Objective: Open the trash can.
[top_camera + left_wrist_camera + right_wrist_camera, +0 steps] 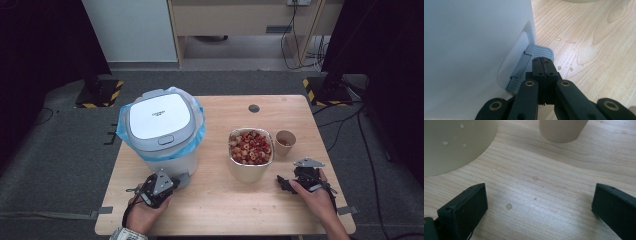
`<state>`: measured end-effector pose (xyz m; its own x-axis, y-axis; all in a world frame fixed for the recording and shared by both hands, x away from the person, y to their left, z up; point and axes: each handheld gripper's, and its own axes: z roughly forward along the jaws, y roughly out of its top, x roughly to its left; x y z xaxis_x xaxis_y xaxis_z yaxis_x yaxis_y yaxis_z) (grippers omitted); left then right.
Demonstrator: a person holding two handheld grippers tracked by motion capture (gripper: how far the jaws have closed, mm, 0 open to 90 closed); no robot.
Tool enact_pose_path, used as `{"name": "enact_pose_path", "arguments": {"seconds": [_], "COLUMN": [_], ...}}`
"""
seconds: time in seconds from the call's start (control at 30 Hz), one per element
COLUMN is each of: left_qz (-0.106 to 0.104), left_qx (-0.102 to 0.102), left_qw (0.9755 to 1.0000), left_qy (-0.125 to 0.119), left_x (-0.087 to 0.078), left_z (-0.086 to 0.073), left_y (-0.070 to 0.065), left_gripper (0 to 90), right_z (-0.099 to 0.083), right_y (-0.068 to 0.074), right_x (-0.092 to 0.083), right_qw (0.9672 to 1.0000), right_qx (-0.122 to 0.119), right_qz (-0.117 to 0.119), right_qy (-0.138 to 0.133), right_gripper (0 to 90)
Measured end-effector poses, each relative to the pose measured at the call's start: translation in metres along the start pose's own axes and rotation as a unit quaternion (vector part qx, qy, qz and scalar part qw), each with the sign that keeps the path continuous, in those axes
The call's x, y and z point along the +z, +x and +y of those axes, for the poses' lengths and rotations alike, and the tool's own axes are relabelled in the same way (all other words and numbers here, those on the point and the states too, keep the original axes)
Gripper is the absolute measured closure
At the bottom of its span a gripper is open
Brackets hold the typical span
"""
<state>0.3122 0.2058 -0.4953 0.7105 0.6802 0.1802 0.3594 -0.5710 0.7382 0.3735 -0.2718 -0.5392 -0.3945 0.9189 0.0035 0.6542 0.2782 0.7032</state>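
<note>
Jaws of left gripper: clenched together, nothing between, tips over grey foot pedal at base of white pedal bin | right gripper: jaws spread wide over bare wooden table, holding nothing | nearby: metal bowl of red-and-yellow food pieces; paper cup just beside it.

Black two-jaw left gripper with brass-coloured rivets; matching black right gripper; grey three-cornered top plates; patterned cuff
</note>
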Motion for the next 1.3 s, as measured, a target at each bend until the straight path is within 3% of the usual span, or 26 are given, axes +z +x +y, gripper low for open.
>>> {"name": "enact_pose_path", "arguments": {"seconds": [0.2,0.33,0.47,0.57,0.67,0.8,1.07,1.3], "left_qz": [0.014,0.014,0.019,0.026,0.025,0.029,0.024,0.018], "left_qx": [0.014,0.023,0.011,0.018,0.009,0.015,0.007,0.009], "left_qw": [0.9998,0.9995,0.9996,0.9993,0.9994,0.9992,0.9993,0.9987], "left_qy": [-0.001,0.014,0.017,0.020,0.021,0.025,0.029,0.047], "left_x": [0.010,0.015,0.017,0.018,0.018,0.019,0.022,0.028], "left_z": [0.006,0.006,0.003,0.003,0.003,0.003,0.001,0.000], "left_y": [-0.002,-0.004,-0.002,-0.005,-0.005,-0.006,-0.006,-0.006], "left_gripper": [89.8,89.7,89.7,89.7,89.7,89.8,89.8,89.9], "right_z": [0.000,0.000,0.000,0.000,-0.001,-0.001,-0.001,-0.001], "right_y": [0.000,0.000,0.000,0.000,0.000,0.000,0.000,0.000], "right_x": [0.000,0.000,0.000,0.000,0.000,0.000,0.000,0.000], "right_qw": [1.0000,1.0000,1.0000,1.0000,1.0000,1.0000,1.0000,1.0000], "right_qx": [-0.002,-0.002,-0.002,-0.002,-0.002,-0.002,-0.002,-0.002], "right_qz": [0.000,0.000,0.000,0.000,0.000,0.000,0.000,0.000], "right_qy": [0.000,0.000,0.000,0.000,0.000,0.000,0.000,0.000], "right_gripper": [0.6,0.6,0.6,0.5,0.6,0.6,0.6,0.6]}}
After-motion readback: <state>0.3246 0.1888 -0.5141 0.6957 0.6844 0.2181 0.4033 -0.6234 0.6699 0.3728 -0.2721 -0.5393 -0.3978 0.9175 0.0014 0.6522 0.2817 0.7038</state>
